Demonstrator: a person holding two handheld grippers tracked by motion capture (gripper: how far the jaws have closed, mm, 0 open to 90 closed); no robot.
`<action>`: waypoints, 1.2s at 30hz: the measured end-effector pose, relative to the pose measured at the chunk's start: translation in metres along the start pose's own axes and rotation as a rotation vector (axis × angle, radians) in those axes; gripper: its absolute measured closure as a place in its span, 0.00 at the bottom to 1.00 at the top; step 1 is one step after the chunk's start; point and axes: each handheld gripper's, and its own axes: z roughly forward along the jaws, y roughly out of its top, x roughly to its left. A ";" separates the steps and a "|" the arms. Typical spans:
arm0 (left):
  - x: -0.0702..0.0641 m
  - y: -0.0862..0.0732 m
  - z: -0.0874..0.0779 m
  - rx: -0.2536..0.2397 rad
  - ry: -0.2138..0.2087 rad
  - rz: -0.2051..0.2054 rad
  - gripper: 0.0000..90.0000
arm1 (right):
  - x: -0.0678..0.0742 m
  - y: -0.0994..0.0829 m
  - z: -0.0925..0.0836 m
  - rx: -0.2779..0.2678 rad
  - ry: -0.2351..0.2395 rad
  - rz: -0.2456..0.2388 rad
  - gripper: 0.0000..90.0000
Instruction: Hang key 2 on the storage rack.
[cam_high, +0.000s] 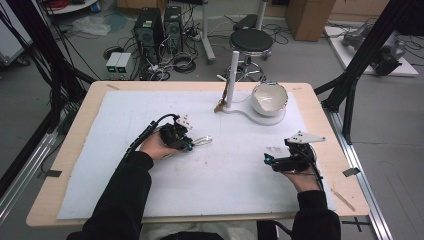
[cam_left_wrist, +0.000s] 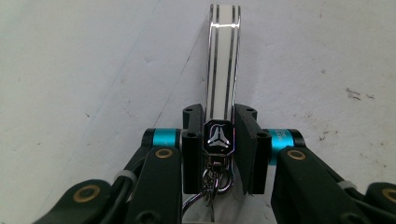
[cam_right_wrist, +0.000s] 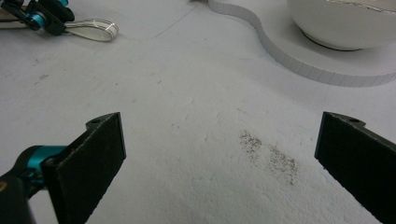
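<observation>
Keychain (cam_left_wrist: 218, 140) | at nine o'clock on mat (cam_high: 225, 175) | left gripper (cam_left_wrist: 218, 135) clamped on its metal fob | right gripper (cam_right_wrist: 219, 158) wide open, empty | light, floppy strap loop (cam_left_wrist: 223, 56); you keep hold at the stiff fob.

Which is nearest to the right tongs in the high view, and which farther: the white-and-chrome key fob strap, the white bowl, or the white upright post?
1. White-and-chrome key fob strap, to the left of the right tongs, clamped in the left tongs.
2. White bowl, straight beyond, on the white curved base.
3. White upright post, farther back, left of the bowl.
</observation>
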 end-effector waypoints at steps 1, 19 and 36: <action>0.000 0.000 0.000 -0.004 0.000 0.000 0.82 | 0.000 0.000 0.000 0.002 0.000 0.001 0.01; 0.008 0.004 -0.031 -0.072 -0.002 -0.070 0.82 | 0.000 0.000 0.001 0.006 0.000 0.005 0.01; 0.018 0.025 -0.079 -0.218 0.024 -0.093 0.82 | -0.001 0.000 0.000 0.003 -0.001 0.004 0.01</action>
